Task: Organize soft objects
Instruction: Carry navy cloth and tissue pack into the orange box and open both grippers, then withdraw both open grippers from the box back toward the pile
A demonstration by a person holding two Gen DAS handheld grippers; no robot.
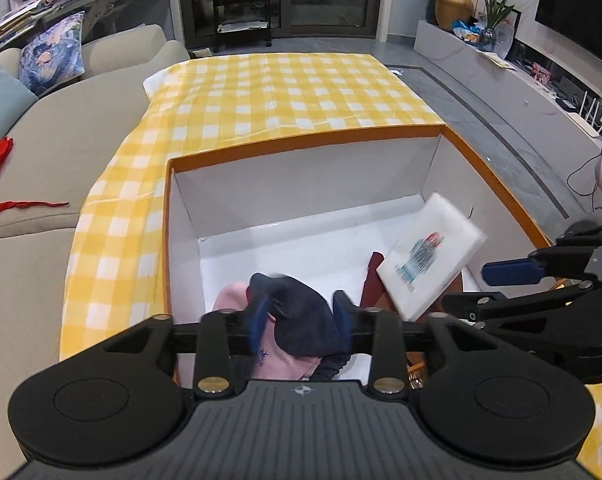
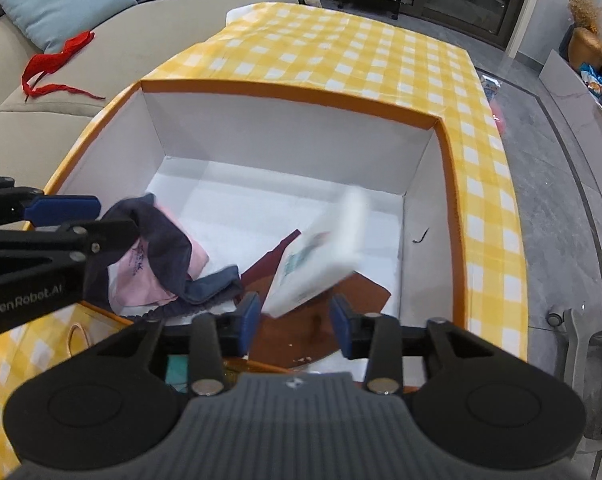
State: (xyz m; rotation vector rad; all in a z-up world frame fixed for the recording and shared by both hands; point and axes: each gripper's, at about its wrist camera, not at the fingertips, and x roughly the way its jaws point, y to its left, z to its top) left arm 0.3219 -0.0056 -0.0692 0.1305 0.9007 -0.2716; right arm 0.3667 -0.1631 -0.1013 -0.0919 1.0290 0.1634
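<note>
An open orange box (image 1: pixel 301 144) with white inside walls stands on the yellow checked table; it also shows in the right wrist view (image 2: pixel 285 94). My left gripper (image 1: pixel 301 320) is open over the box's near left part, its jaws apart on either side of a dark blue and pink cloth (image 1: pixel 301 328) that lies in the box (image 2: pixel 157 256). My right gripper (image 2: pixel 295 320) is open; a white soft pack (image 2: pixel 321 256) is blurred and tilted in the air just beyond its fingertips, above a dark red cloth (image 2: pixel 365 288). The pack also shows in the left wrist view (image 1: pixel 429 256).
The yellow checked tablecloth (image 1: pixel 293 92) stretches beyond the box. A beige sofa (image 1: pixel 61 128) with cushions and a red ribbon (image 2: pixel 57 64) lies to the left. A TV bench (image 1: pixel 541 92) and grey floor are to the right.
</note>
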